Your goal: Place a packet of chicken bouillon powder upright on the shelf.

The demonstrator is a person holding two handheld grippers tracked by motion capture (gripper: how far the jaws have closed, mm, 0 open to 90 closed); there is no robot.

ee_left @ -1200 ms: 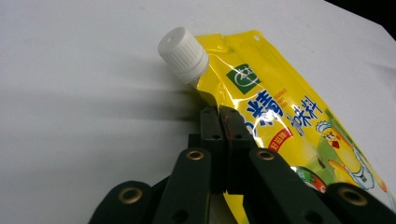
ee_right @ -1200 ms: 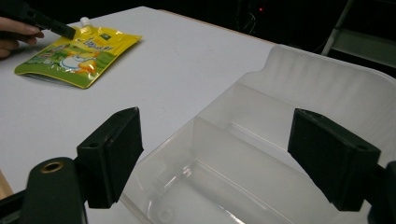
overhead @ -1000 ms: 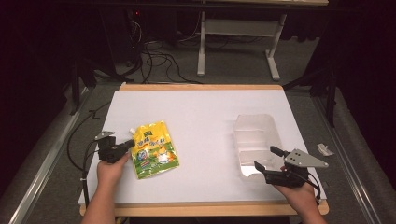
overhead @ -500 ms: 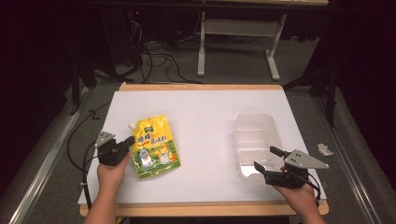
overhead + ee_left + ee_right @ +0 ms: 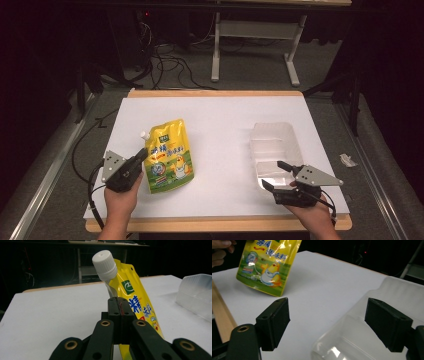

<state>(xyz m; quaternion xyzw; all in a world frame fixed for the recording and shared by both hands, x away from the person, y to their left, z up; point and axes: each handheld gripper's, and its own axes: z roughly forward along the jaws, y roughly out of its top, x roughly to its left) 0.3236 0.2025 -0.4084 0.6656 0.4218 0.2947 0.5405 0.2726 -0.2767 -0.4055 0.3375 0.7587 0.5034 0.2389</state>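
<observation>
The room around is dark, with cables on the grey floor and a white frame of another desk behind. In the middle stands a table point(image 5: 220, 125) with a white top and a wooden edge.

On the left part of the table is a yellow pouch point(image 5: 167, 156) with a white screw cap point(image 5: 104, 264) and a picture of a chick. The left gripper point(image 5: 141, 156) holds this pouch at its left edge, just under the spout. In the left gripper view the jaws are pressed together on the thin edge of the pouch, and the pouch rises tilted, with the cap up. In the right gripper view the bottom of the pouch point(image 5: 269, 265) is lifted a little over the white surface and makes a shadow below it.

On the right part of the table lies a clear plastic container point(image 5: 274, 150), open side up. The right gripper point(image 5: 273, 175) is at the near end of it. Its jaws are spread wide and hold nothing; one jaw is over the table, the other over the container point(image 5: 387, 322).
</observation>
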